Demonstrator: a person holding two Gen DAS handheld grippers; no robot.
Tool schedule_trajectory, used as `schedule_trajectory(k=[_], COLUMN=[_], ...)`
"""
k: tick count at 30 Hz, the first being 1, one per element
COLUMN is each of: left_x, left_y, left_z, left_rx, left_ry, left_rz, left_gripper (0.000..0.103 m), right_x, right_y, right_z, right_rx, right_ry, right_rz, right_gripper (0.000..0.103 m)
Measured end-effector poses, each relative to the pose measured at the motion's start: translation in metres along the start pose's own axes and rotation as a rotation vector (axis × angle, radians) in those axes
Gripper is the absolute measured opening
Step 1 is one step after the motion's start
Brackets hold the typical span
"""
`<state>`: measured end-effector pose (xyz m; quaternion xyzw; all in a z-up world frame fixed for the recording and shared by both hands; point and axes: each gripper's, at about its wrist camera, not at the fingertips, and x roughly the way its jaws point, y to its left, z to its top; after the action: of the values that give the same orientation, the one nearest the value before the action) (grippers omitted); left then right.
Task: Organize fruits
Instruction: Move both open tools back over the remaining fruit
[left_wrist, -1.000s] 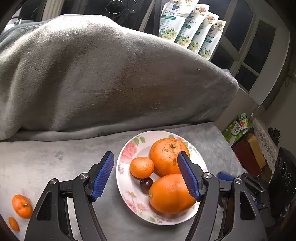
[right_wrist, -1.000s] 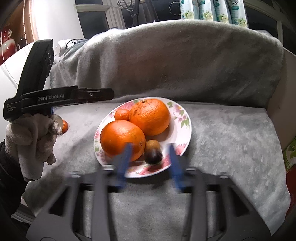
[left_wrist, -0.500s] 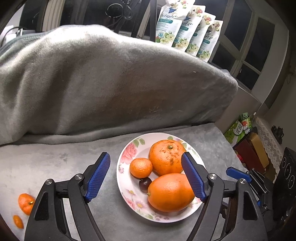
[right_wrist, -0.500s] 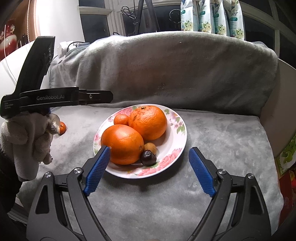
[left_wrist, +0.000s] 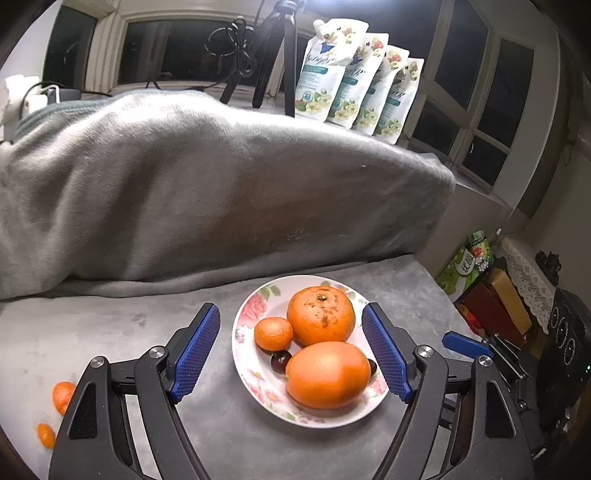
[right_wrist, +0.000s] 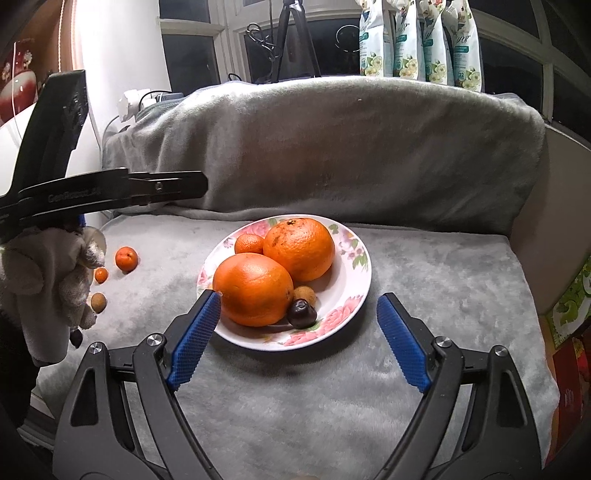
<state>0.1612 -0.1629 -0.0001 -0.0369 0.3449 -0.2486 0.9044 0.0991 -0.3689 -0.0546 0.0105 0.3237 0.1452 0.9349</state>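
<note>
- Left gripper (left_wrist: 291, 354): hovering with jaws spread wide and gripping nothing, having just been opening; blue pads (left_wrist: 194, 348) straddling the near half of the floral plate (left_wrist: 246, 317) in the left wrist view, without touching it.
- Right gripper (right_wrist: 298, 338): likewise released and empty, jaws having just been opening; left pad sitting just in front of the plate's near rim, right pad off to the plate's right over bare grey blanket (right_wrist: 443, 273).
- Floral plate, straight ahead of both grippers: carrying a large orange (right_wrist: 253, 290) nearest the right gripper, a second large orange (right_wrist: 300, 248) behind it, and a small tangerine (right_wrist: 249, 243) at the far left, touching both.
- Dark cherry-like fruit (right_wrist: 302, 314) and brown longan-like fruit (right_wrist: 305, 294): lying at the plate's near right, against the front orange.
- Loose fruit, well to the left of the right gripper on the blanket: a small tangerine (right_wrist: 126, 258), a smaller orange piece (right_wrist: 101, 275) and a brown round fruit (right_wrist: 98, 302).
- Gloved hand (right_wrist: 44, 273): holding the left gripper's handle, seen at the left of the right wrist view.
- Refill pouches (left_wrist: 354, 81): standing in a row far ahead, behind the blanket-covered backrest.
</note>
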Motion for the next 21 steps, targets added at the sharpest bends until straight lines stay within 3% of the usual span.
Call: schedule_trajectory(k=[14,21], left_x=[-0.047,-0.083], left_y=[0.004,0.029], left_z=[-0.014,-0.026], left_rx=[0.035,0.019], left_ry=[-0.082,-0.129], left_rz=[0.052,0.102], left_gripper=[0.079,0.079], right_x=[-0.008,-0.005], right_y=[0.022,0.035], right_z=[0.005,0.009], right_rx=[-0.005,-0.011], right_ry=[-0.027,-0.013], right_rz=[-0.01,0.014], right_gripper=[0.089,0.089])
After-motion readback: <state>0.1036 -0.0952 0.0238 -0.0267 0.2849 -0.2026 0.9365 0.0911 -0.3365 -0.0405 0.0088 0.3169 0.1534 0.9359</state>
